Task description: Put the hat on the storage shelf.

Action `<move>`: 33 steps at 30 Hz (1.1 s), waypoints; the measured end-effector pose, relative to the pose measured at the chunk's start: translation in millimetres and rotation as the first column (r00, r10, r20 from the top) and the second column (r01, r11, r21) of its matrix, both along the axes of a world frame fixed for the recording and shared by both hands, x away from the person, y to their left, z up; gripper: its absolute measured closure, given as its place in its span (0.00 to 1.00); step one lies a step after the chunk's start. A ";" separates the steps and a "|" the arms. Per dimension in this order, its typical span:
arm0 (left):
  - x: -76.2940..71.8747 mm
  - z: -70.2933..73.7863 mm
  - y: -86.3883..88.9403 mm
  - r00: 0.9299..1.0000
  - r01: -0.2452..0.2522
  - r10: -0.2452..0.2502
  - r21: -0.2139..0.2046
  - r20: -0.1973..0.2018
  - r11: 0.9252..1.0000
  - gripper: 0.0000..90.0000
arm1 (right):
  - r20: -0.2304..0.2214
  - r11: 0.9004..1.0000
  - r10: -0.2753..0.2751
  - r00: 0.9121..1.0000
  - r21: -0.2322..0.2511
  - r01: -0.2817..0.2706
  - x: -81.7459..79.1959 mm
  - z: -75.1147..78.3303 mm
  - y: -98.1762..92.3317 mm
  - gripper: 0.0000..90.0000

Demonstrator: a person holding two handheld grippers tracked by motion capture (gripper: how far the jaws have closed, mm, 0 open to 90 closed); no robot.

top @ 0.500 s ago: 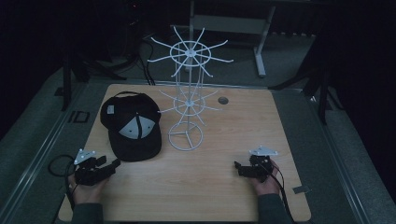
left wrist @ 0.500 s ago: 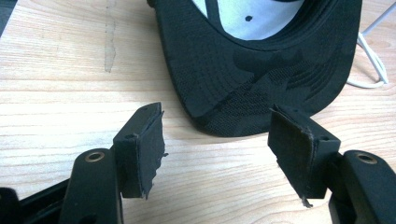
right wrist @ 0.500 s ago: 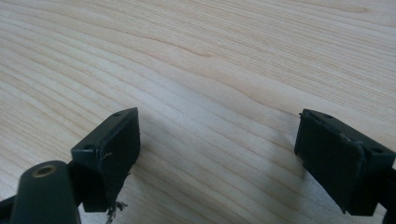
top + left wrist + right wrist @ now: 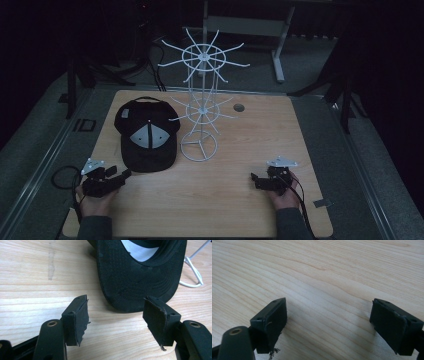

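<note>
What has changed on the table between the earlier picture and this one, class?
Nothing visibly moved. The cap lies flat beside the wire rack, and both tongs, left and right, rest open on the table near the person's edge, holding nothing.

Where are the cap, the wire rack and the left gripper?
cap [image 4: 148, 136], high view, on its crown.
wire rack [image 4: 198, 147], high view, on its base ring.
left gripper [image 4: 124, 174], high view, between its open jaw tips.

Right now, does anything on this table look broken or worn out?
Yes: the black pads on the left gripper are frayed and torn at their edges, and the right gripper shows the same wear. The cap and wire rack look fine.
</note>
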State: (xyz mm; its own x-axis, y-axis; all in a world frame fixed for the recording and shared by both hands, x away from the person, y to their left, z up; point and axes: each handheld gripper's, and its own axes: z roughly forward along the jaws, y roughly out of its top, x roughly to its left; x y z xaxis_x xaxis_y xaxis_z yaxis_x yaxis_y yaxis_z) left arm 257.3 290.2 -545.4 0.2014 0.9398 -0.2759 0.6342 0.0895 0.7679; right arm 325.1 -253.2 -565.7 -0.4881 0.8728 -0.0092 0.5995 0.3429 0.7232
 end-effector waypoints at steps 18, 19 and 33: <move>14.5 -4.3 -2.4 0.999 0.042 -0.042 0.014 0.001 0.999 0.44 | 0.000 1.000 0.000 1.000 0.000 0.000 0.0 0.0 0.0 0.16; 14.3 -4.1 -2.8 0.999 0.045 -0.045 0.014 0.002 0.999 0.45 | 0.000 1.000 0.000 1.000 0.000 0.000 0.1 0.0 0.0 0.16; 16.4 -4.7 -3.3 0.999 0.034 -0.034 0.044 -0.002 0.998 0.47 | 0.000 1.000 0.000 1.000 -0.001 0.000 0.1 0.0 0.0 0.15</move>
